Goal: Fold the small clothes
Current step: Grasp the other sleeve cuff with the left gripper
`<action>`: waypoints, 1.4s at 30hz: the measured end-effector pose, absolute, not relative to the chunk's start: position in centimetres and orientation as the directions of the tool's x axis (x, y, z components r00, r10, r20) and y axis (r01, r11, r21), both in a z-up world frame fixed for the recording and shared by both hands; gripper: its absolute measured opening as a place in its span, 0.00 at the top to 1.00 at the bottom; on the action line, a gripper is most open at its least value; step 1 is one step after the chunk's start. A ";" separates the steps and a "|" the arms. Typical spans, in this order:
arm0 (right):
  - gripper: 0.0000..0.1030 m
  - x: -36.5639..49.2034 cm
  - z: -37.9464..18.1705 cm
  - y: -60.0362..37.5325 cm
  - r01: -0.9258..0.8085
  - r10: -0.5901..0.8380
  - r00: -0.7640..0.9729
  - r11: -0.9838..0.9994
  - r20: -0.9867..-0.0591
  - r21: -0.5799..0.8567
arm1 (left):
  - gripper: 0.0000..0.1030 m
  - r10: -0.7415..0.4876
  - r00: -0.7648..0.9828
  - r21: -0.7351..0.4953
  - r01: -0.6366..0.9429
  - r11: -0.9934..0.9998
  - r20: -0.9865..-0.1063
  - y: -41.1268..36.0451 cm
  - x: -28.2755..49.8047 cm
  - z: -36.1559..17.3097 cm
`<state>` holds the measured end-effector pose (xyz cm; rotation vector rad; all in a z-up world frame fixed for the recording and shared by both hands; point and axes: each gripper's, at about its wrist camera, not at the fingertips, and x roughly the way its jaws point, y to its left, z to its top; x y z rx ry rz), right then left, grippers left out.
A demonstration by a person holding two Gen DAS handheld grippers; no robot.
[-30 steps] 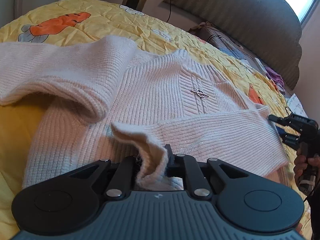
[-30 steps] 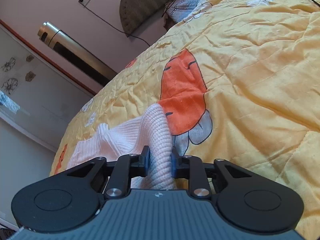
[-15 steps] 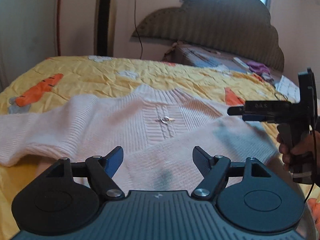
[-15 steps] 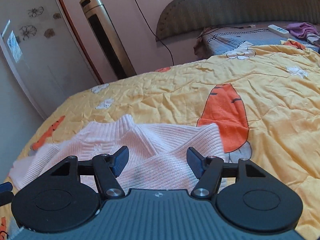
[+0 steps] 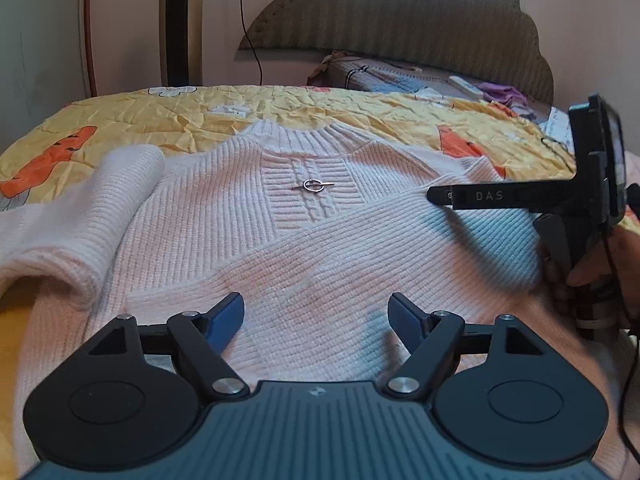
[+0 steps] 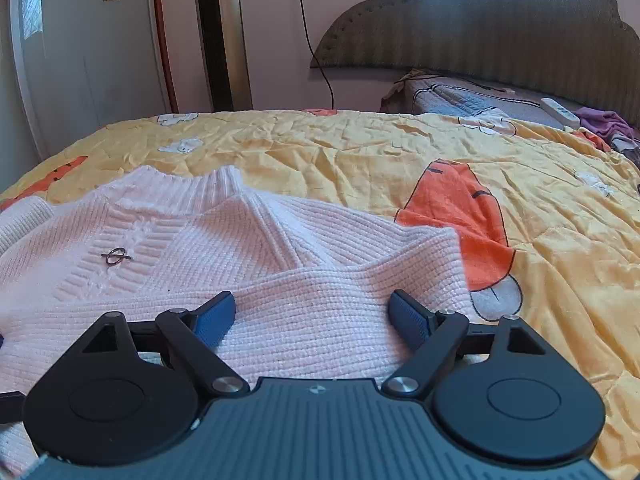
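Observation:
A pale pink ribbed knit sweater [image 5: 320, 232] lies front up on a yellow bedspread, a small metal ring ornament [image 5: 313, 186] on its chest. Its right sleeve [image 5: 360, 256] is folded across the body; its left sleeve [image 5: 80, 216] lies out to the left with a fold. My left gripper [image 5: 316, 318] is open and empty just above the lower sweater. My right gripper [image 6: 312, 316] is open and empty over the folded sleeve [image 6: 320, 312]; it also shows at the right of the left wrist view [image 5: 440, 196]. The sweater's chest shows in the right wrist view [image 6: 180, 248].
The yellow bedspread [image 6: 400, 152] with orange carrot prints [image 6: 460, 208] spreads beyond the sweater. A grey padded headboard [image 6: 500, 28], a folded blanket, a white remote [image 6: 560, 110] and purple cloth [image 6: 604, 120] are at the back right. A tower fan [image 6: 220, 36] stands by the wall.
Both grippers let go of the sleeve and opened. They then pulled back and levelled out, and the sleeve now lies flat across the sweater.

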<state>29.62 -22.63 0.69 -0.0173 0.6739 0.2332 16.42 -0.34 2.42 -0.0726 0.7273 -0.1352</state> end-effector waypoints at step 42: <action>0.09 28.9 0.9 -23.6 -0.234 0.289 0.760 0.957 -0.583 0.170 | 0.87 0.344 0.638 -0.482 -0.758 0.439 -0.689 32.8 16.5 2.2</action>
